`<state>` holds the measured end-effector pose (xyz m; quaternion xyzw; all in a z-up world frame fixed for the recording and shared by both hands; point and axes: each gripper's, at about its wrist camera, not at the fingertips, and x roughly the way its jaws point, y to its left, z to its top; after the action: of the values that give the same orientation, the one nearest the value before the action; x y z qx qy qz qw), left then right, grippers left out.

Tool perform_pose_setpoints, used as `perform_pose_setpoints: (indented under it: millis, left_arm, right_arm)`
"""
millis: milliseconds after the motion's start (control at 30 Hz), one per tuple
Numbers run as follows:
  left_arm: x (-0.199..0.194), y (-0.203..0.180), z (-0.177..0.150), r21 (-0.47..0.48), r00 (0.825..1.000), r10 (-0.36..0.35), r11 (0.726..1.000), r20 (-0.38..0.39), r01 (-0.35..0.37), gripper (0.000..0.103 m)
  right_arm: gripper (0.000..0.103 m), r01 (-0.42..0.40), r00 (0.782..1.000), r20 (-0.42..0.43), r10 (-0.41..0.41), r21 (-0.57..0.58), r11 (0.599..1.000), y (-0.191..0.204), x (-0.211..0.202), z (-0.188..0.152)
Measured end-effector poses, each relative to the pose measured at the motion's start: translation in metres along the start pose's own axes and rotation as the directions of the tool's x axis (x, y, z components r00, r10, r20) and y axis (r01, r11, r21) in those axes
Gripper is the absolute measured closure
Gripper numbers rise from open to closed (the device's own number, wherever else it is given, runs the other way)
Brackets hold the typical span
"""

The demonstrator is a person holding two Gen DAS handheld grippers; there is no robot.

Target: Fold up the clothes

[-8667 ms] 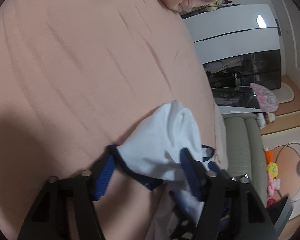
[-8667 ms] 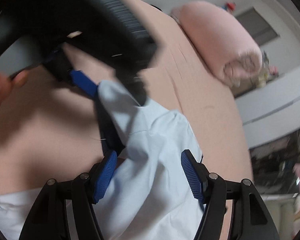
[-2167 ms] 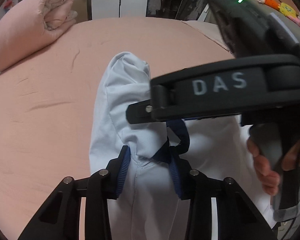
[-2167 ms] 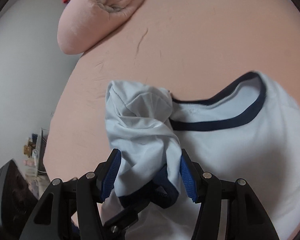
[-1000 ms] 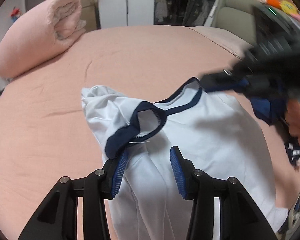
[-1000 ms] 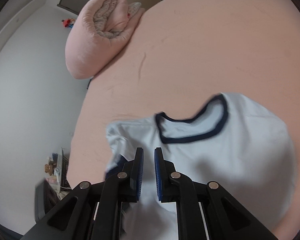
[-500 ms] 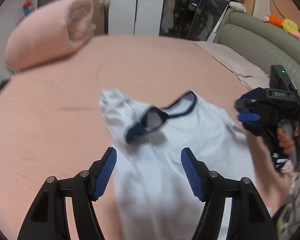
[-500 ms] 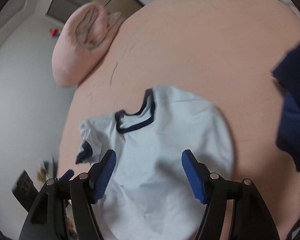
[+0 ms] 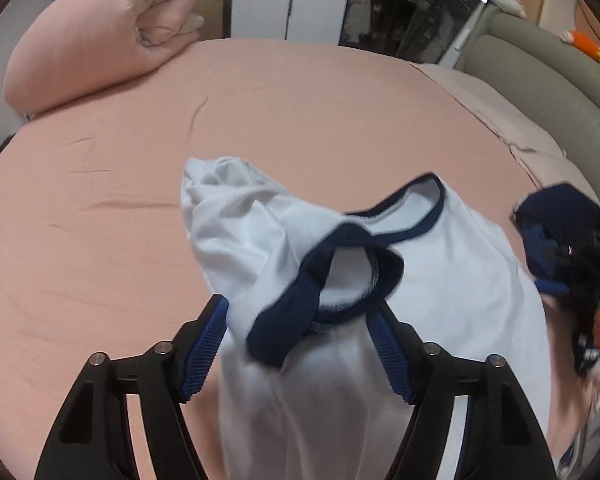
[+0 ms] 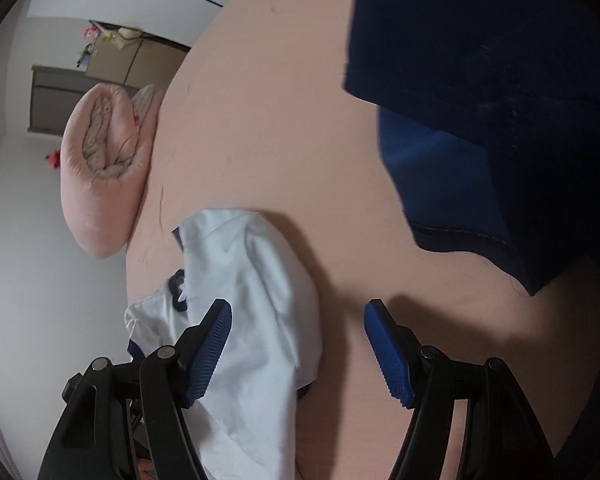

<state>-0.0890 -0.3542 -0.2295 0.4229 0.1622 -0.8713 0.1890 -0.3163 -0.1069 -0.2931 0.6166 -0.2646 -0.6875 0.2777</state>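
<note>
Both jaws spread | white shirt (image 9: 452, 280) between left gripper (image 9: 300, 344) jaws, ungripped

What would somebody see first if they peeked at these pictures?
Probably the white T-shirt with dark blue trim, lying crumpled in the middle of the big pink bed, one sleeve flopped over toward the neck. The left gripper is open around it. A rolled pink blanket sits at the far corner.
</note>
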Motion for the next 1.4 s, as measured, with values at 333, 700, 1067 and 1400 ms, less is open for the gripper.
perform_pose_setpoints:
  millis: [333, 700, 1067, 1400]
  left_arm:
    - [0.037, -0.026, -0.002, 0.045, 0.998, -0.007, 0.999, -0.065, 0.010, 0.057]
    - [0.045, -0.017, -0.015, 0.052, 0.989, -0.048, 0.997, -0.138, 0.056, 0.055]
    - [-0.069, 0.016, -0.034, -0.176, 0.955, -0.285, 0.939, 0.082, 0.296, 0.033]
    - [-0.084, 0.028, -0.067, -0.236, 0.960, -0.277, 0.932, 0.029, 0.276, 0.029]
  right_arm:
    - [0.034, -0.084, 0.994, -0.060, 0.089, 0.075, 0.994, 0.006, 0.040, -0.010]
    - [0.033, -0.252, 0.958, -0.043, 0.282, 0.333, 0.909, -0.022, 0.052, -0.022]
    - [0.027, -0.374, 0.923, 0.087, 0.374, 0.423, 0.825, -0.016, 0.078, -0.013]
    - [0.050, -0.324, 0.945, 0.049, 0.324, 0.294, 0.899, -0.010, 0.075, -0.014]
